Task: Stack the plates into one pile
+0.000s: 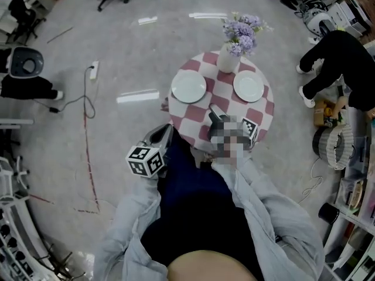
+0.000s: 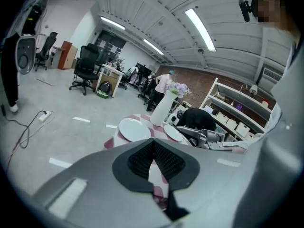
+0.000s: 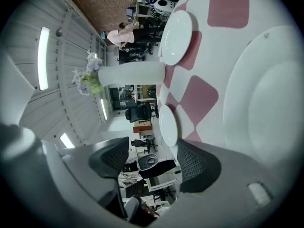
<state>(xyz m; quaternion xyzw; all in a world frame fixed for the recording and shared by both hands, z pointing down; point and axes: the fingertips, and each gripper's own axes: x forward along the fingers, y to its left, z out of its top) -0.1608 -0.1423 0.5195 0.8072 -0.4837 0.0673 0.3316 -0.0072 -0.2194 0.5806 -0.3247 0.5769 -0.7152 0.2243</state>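
The right gripper (image 3: 153, 153) is rolled onto its side over the near part of the round table (image 1: 266, 122). Its ribbed black pads (image 3: 197, 163) stand moderately apart, with only the room beyond showing between them. The nearest white plate (image 3: 266, 94) lies just off its table-side jaw, close but not in the gap, so the coming move probably depends on bringing that rim between the stacked jaws. In the head view this plate is hidden under the gripper. Two more plates sit farther back, well apart from each other, one to the left (image 1: 188, 86) and one to the right (image 1: 248, 86) of a white vase (image 1: 228, 58) holding lilac flowers. The right gripper is clearly the nearer of the two to all three plates. The left gripper (image 2: 152, 144) hangs off the table's near-left edge, its pads closed tip to tip on nothing. The plates are round, with no long axis, and shallow, with a broad raised rim around a flat well. They look like smooth, glossy ceramic and are likely slippery. The pink-and-white checked tablecloth (image 1: 222, 95) under them is soft and may give or wrinkle under a nudged rim.
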